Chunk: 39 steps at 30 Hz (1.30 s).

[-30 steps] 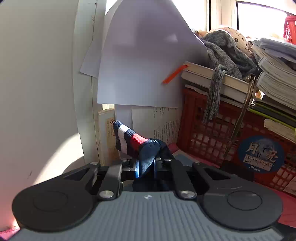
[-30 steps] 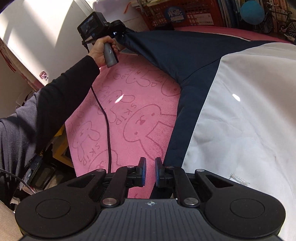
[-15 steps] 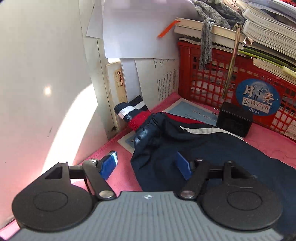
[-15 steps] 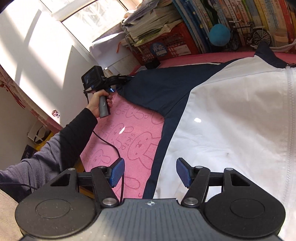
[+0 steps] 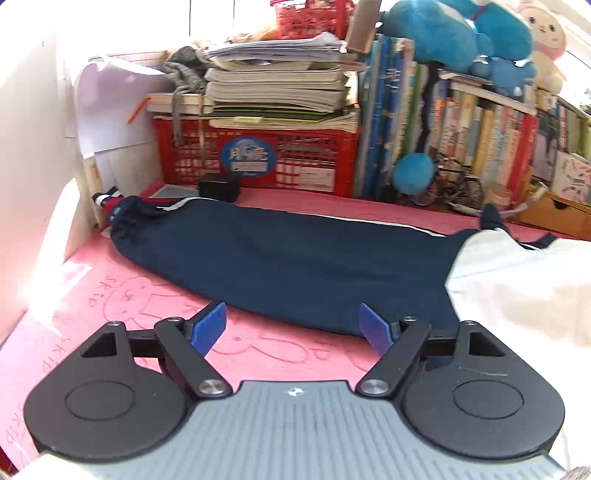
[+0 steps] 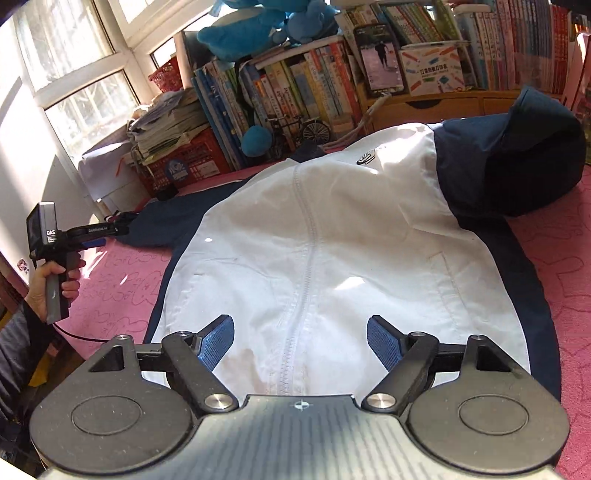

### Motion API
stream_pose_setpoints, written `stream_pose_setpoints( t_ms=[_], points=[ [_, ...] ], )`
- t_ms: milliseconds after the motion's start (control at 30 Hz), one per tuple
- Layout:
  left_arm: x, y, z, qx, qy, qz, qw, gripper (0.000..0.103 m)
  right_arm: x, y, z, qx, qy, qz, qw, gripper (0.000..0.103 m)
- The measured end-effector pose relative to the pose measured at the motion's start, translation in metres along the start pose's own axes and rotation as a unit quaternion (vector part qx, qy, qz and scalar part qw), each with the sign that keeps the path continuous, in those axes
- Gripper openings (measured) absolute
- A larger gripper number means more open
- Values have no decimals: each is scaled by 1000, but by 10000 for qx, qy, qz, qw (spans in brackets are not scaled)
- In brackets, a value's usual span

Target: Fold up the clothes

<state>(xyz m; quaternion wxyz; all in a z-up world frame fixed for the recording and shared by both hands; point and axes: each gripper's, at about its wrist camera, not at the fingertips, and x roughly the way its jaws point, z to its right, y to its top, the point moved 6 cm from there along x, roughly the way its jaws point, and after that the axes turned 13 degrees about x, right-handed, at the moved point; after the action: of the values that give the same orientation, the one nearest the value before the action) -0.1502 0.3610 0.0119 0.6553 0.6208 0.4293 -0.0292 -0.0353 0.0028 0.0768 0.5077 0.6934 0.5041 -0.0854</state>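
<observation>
Pink bunny towel on the desk has the jacket laid flat face-up w/ its left sleeve stretched out, prob prepped for folding, both left gripper & right gripper opening, nothing between them.

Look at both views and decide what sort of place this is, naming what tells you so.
Probably a home study or child's bedroom: crowded shelves of books, blue plush toys above them, and a jacket spread on a pink cartoon-print cloth.
</observation>
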Motion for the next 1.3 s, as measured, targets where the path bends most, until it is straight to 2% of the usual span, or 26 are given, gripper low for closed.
stream_pose_setpoints(
  t_ms=[133,267,400,500,600,667,833,933,967,1000,1033,1067,1100,1133,1167,1200,1233,1300],
  points=[
    [-43,-13,70,343,-731,262,9964,82,-34,-18,21,-126,-344,556,9978,90],
    [-84,-41,127,816,-1360,373,9866,84,-58,-37,42,-230,-692,868,9936,94],
    [-127,-76,163,1457,-1576,514,9753,89,-81,-57,68,-135,-961,871,9915,94],
    [-157,-102,180,1941,-1805,646,9621,96,-95,-73,88,-190,-1233,810,9889,94],
    [-172,-123,194,2379,-1936,693,9493,96,-99,-82,105,-170,-1429,721,9870,94],
    [-172,-133,203,2551,-1912,676,9454,96,-98,-87,116,-41,-1473,660,9869,94],
    [-143,-150,216,2128,-2179,129,9524,97,-92,-81,130,481,-1238,710,9886,93],
    [-125,-154,212,1546,-2156,-104,9641,96,-81,-74,132,757,-998,676,9898,91],
    [-120,-154,210,1357,-2136,-143,9673,96,-78,-71,132,849,-917,664,9899,90],
    [-117,-154,207,1153,-2157,-132,9695,96,-74,-69,132,941,-837,652,9899,80],
    [-118,-152,204,950,-2240,-45,9699,92,-68,-67,133,1046,-791,556,9898,61],
    [-120,-150,201,789,-2326,47,9694,89,-64,-67,133,1198,-750,495,9887,51],
    [-122,-147,198,653,-2394,117,9687,79,-60,-67,134,1357,-709,443,9872,45],
    [-123,-146,196,543,-2422,163,9686,60,-59,-66,133,1435,-728,428,9860,34],
    [-121,-145,193,426,-2350,156,9709,52,-59,-65,131,1459,-798,420,9852,28],
    [-118,-144,190,293,-2267,121,9734,37,-62,-65,128,1470,-821,446,9847,19],
    [-116,-144,186,157,-2272,95,9737,27,-66,-66,125,1513,-745,452,9846,15],
    [-116,-144,175,-115,-2393,80,9708,20,-80,-68,115,1744,-337,400,9833,13]
  ],
)
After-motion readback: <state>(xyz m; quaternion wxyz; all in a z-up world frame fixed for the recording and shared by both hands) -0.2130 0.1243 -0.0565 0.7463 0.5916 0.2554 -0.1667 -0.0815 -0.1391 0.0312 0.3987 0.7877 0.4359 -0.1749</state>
